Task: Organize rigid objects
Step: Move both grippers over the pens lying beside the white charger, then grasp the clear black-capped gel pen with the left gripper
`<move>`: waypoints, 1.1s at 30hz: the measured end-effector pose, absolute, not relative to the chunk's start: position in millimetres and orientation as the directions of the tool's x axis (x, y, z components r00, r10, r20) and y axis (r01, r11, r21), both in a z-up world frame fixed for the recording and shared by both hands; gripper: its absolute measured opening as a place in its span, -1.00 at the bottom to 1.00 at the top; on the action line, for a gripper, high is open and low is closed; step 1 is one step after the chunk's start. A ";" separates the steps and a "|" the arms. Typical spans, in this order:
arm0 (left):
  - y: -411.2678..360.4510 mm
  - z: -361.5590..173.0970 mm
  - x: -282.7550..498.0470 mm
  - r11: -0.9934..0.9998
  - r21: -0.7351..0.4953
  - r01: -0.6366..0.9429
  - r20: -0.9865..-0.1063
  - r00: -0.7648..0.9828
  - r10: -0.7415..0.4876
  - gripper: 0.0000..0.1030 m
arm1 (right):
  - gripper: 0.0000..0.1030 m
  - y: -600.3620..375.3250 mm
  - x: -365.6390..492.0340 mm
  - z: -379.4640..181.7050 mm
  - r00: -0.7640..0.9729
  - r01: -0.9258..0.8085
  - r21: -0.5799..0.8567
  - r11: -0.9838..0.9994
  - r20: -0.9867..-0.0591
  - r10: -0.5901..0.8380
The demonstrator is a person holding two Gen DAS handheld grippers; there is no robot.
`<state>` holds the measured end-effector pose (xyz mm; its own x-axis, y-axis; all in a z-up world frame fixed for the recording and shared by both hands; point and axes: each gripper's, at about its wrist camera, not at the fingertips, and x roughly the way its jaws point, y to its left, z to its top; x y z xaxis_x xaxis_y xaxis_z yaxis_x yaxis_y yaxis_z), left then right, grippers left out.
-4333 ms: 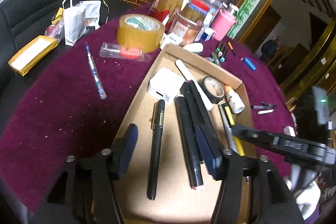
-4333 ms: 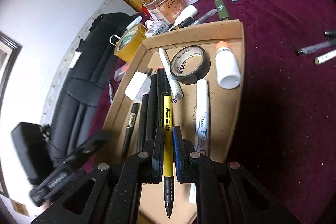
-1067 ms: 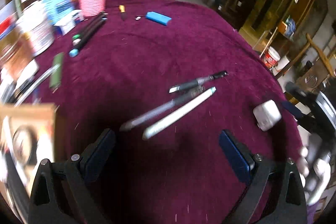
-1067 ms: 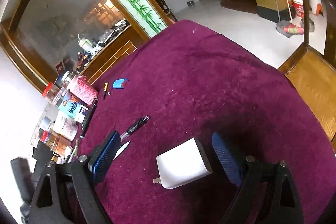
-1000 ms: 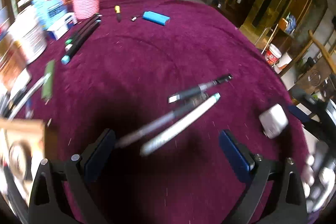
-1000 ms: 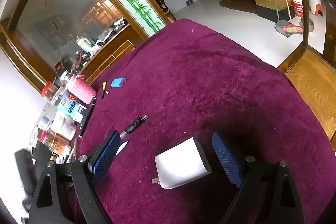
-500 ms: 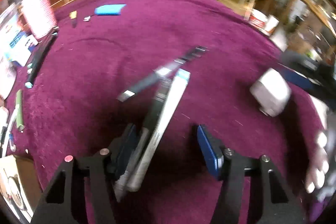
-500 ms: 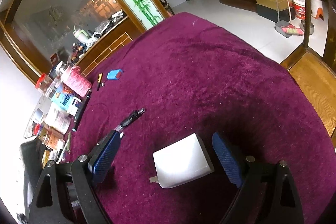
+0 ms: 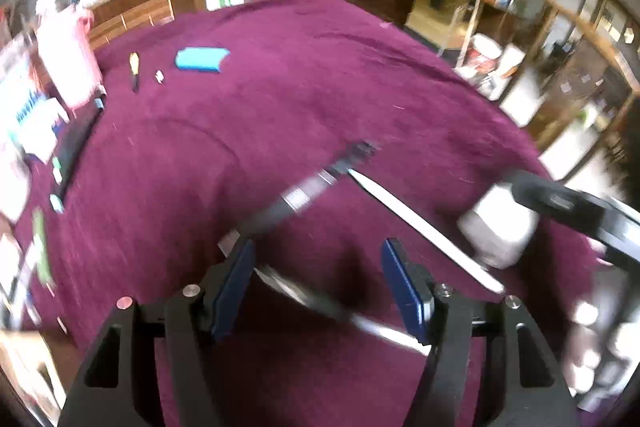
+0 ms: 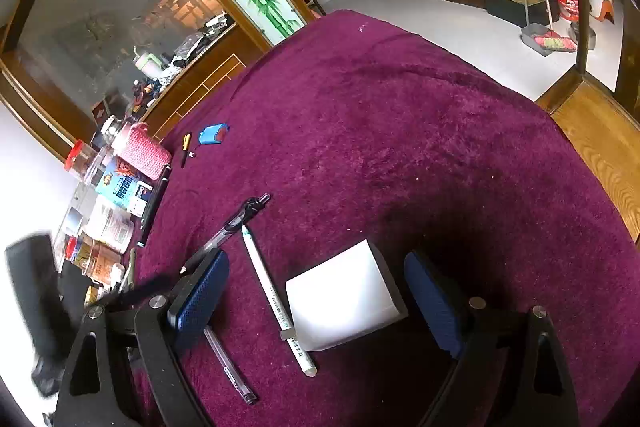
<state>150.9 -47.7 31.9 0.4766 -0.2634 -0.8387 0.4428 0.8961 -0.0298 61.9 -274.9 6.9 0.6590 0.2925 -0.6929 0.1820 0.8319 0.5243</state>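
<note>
Pens (image 9: 340, 307) lie crossed on the maroon worktop (image 10: 400, 115) between the left gripper (image 9: 316, 287), whose empty jaws are opening; right gripper (image 10: 316, 291) gapes around the white charger (image 10: 344, 301), untouched. Closing may snag 2 pens.

Fuzzy maroon cloth (image 10: 400, 147), matt white plastic charger (image 10: 344, 299), glossy plastic pen (image 10: 272, 291), textured blue pads (image 10: 200, 291).

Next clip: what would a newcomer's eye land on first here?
The deep magenta plush tablecloth fills both views. On it, a white square charger block lies between the open right claw pads, beside a white marker pen. A small blue rectangular case sits toward the far edge.
</note>
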 end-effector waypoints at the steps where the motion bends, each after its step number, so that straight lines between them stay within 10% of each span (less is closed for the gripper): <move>1: -53.1 28.0 159.9 0.891 0.017 0.455 -0.843 0.486 -0.232 0.25 | 0.78 -275.2 61.9 6.7 0.659 0.183 0.523 0.832 -0.694 0.291; 8: -80.9 7.6 184.4 0.819 0.090 0.567 -0.882 0.427 -0.199 0.24 | 0.78 -271.5 66.3 3.9 0.644 0.187 0.507 0.842 -0.710 0.284; 12: -76.0 12.0 182.5 0.827 0.079 0.557 -0.883 0.424 -0.201 -0.60 | 0.78 -269.4 67.8 2.5 0.636 0.184 0.499 0.847 -0.717 0.284; 15: -60.2 17.4 183.9 0.860 -0.027 0.510 -0.883 0.390 -0.259 -0.79 | 0.78 -269.2 68.3 1.3 0.633 0.190 0.495 0.848 -0.722 0.280; 33: 17.4 82.5 53.3 0.844 -0.256 0.471 -0.769 0.430 -0.473 -0.94 | 0.78 -271.1 69.9 -3.8 0.626 0.208 0.478 0.853 -0.735 0.259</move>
<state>53.3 17.4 82.5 0.4303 -0.4727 -0.7690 0.4708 0.8444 -0.2556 69.9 -271.1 -3.8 0.6264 0.2594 -0.7350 0.2078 0.8533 0.4783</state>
